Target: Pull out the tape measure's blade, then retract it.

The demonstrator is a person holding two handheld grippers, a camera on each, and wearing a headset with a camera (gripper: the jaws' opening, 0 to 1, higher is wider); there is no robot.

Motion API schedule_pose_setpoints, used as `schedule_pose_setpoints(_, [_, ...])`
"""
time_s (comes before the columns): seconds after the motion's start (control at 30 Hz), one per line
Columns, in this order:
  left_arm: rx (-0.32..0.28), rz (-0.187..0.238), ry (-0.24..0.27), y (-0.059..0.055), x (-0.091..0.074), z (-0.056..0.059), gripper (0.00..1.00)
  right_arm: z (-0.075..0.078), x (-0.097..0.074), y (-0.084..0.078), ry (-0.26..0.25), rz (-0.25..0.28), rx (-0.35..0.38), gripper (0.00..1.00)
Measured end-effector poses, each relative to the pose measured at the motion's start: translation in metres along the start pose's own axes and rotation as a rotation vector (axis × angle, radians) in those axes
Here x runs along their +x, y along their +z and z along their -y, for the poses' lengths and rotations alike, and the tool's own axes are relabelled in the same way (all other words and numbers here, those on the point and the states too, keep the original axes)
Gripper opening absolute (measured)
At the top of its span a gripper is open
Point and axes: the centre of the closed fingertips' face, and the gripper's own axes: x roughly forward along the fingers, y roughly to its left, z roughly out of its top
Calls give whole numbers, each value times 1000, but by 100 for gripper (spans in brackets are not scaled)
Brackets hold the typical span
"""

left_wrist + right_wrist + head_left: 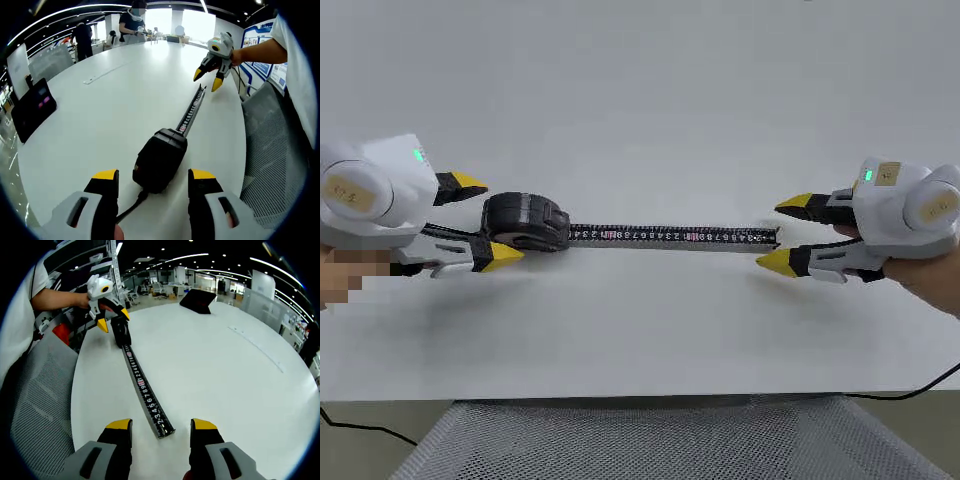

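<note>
Tape measure (pixel 525 222) is a black one. Its case lies on the white table (pixel 640 120), not far in from the near edge, and the blade (pixel 670 236) is pulled out flat, running to the right roughly parallel to that edge.

Left tongs (pixel 488 220) are spread open with the case sitting between the yellow tips. The left gripper view shows a gap on both sides, so they're not clamped on it. A dark cord (pixel 131 204) comes off the back of the case and drops down between the jaws, and I can't see where it ends.

Right tongs (pixel 785 234) are open too. The blade's free end lies between the tips, with neither one touching it in the right gripper view. The numbers near that end read fine but blur out further along, and the end hook is too small to make out.

A grey mesh surface (pixel 650 440) pokes out under the near edge, cut off at the bottom. There's a black tablet-looking thing (pixel 32 107) by the table's far edge, details unclear.
</note>
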Motion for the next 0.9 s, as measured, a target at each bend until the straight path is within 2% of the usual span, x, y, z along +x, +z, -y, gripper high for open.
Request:
schedule_pose_setpoints(0.23, [-47,44,36,1,-11,1,59,0,-9,5,-45,32,35,49])
schedule_pose_setpoints(0.33, [-54,75,50,3,-18,2,60,1,-14,8,-79,57,46,50])
schedule_pose_setpoints(0.4, [-64,80,60,2,-21,2,60,1,-18,10,-100,73,52,50])
schedule_pose_setpoints(0.63, [-82,110,85,1,-28,9,62,-3,-25,12,-135,94,70,53])
schedule_pose_setpoints(0.8, [-111,160,88,2,-33,14,64,-4,-30,12,-161,112,80,55])
schedule_pose_setpoints(0.9, [-126,171,94,0,-36,16,66,-6,-33,11,-172,119,85,56])
